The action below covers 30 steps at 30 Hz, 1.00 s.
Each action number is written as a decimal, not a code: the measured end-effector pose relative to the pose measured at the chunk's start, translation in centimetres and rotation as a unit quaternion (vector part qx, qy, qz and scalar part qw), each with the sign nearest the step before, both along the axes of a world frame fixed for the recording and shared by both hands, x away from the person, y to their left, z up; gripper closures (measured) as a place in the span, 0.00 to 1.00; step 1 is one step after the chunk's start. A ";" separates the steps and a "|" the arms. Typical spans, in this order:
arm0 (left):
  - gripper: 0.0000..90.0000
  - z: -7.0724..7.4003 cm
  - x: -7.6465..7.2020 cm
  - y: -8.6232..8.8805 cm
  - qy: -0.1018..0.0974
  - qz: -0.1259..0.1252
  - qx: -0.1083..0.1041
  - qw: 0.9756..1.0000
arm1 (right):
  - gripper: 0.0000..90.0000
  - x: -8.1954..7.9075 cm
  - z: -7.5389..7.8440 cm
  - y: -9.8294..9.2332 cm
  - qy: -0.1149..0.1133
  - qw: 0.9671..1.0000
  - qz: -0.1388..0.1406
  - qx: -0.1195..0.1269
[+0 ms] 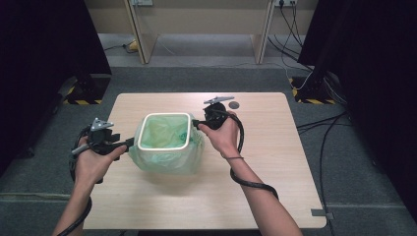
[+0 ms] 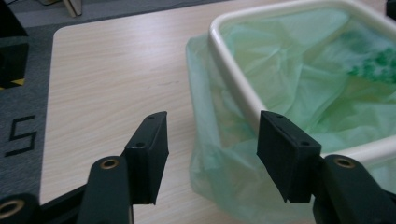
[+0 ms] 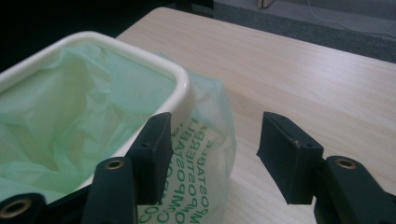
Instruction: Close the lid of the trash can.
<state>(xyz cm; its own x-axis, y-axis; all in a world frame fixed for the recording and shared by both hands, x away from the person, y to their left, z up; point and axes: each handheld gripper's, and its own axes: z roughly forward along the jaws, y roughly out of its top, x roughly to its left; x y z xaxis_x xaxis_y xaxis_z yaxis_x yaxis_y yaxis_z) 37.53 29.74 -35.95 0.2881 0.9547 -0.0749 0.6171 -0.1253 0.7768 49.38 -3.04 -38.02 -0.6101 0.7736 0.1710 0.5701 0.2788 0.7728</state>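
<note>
Black jaws of the left tool (image 2: pixel 212 156) stand released astride the bin liner (image 2: pixel 208 140) folded over the bin (image 1: pixel 163 132) at mid-surface (image 1: pixel 275 162). At the opposite rim the right tool (image 3: pixel 215 156), also released, is positioned equally near.

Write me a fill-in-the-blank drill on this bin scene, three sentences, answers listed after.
1. The white bin is lined with a thin ____ bag.
2. The left gripper and the right gripper sit on ____ sides of the bin.
3. The bin stands on a wooden ____.

Missing words: green; opposite; table
</note>
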 end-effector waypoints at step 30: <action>0.67 -1.8 0.7 -3.1 0.031 -0.047 0.005 0.998 | 0.70 -0.3 -0.4 2.3 0.024 0.998 0.041 0.032</action>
<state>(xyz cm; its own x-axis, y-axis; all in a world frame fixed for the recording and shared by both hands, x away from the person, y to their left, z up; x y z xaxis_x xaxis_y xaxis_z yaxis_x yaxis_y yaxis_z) 38.22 26.62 -37.73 0.3717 0.9244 -0.0857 0.6485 -0.1925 0.7365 49.09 -0.73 -38.39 -0.6615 0.7076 0.2483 0.5838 0.2781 0.7628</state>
